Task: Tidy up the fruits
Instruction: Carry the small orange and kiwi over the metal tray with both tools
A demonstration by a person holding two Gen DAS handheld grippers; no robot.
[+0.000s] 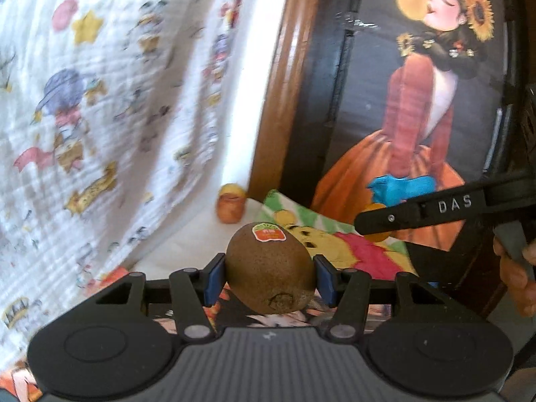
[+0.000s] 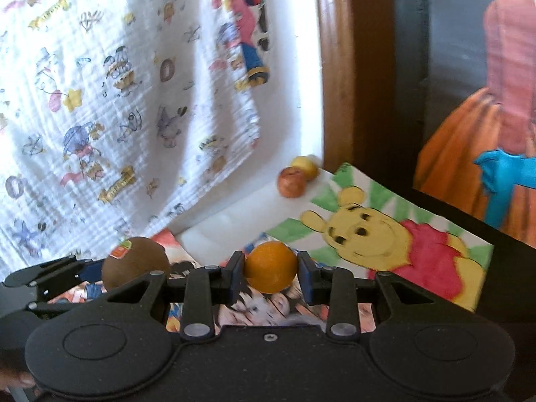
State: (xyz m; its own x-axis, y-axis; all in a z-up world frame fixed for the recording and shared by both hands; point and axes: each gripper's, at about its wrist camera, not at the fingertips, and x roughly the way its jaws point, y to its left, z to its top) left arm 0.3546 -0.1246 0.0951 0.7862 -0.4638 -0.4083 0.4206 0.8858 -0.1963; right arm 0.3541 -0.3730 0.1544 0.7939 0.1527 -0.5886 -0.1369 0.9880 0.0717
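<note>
Left gripper [image 1: 270,276] is pinching a kiwi [image 1: 270,268], sticker side up, held clear above the cartoon prints. Right gripper [image 2: 270,276] is clamped on an orange [image 2: 270,267]; I see its finger [image 1: 418,212] reach in from the right in the left view. Two small apples [image 2: 296,177] sit touching each other at the back corner of the white surface [image 2: 227,224]. Bear picture [image 2: 385,234] lies flat beside them. Printed cloth [image 2: 117,100] hangs behind on the left, wooden frame [image 2: 338,67] and girl poster [image 1: 428,100] on the right.
</note>
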